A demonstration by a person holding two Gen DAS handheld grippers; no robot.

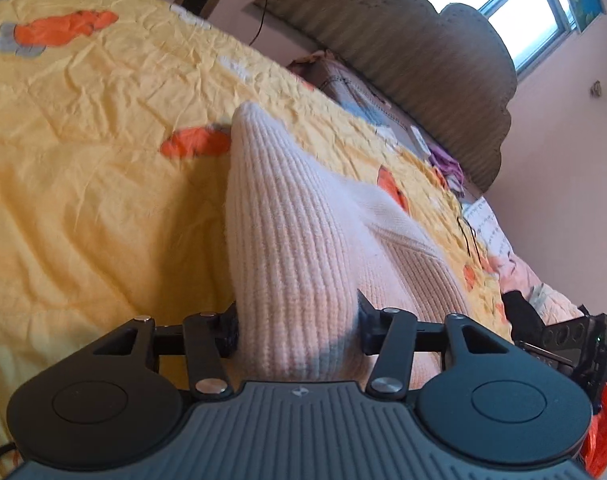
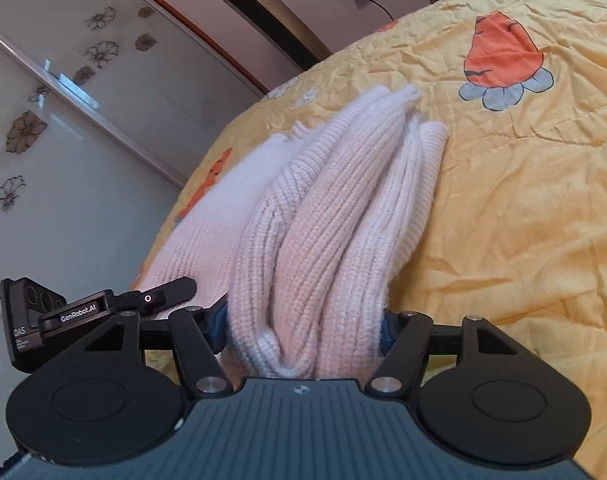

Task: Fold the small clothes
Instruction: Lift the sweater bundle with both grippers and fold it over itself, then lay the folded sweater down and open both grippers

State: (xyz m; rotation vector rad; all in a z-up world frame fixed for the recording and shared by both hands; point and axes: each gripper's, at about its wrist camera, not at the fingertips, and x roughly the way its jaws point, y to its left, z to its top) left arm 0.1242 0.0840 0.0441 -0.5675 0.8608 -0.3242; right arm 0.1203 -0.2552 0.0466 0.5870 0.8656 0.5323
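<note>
So there's one piece of clothing in play here, a white ribbed knit sweater (image 1: 287, 240), and two grippers working it, one per hand. The left gripper (image 1: 297, 328) is pinching a thick bunched fold of the knit between its fingers, and the fabric is running forward from the jaws in a long ridge that's tapering to a rounded end out over the bed. The right gripper (image 2: 303, 332) is doing the same on its side: its jaws are clamping a gathered wad of several ribbed folds, which are fanning out ahead of it toward a frayed-looking edge. In the right wrist view the other gripper's body is poking in at the left, just beside the sweater, and in the left wrist view a black gripper part is showing at the right edge.

The sweater is sitting on a yellow quilted bedspread (image 1: 83, 140), pretty wrinkled, with orange carrot-ish patches that have grey-blue leaves stitched on. I'm counting about five orange patches in the left view and two or three in the right.

Room-wise: an olive scalloped headboard (image 1: 423, 60) is standing at the far end, a window (image 1: 515, 4) is glowing above it, the walls are pinkish, and frosted sliding doors with flower decals (image 2: 63, 120) are filling the left of the right view.
</note>
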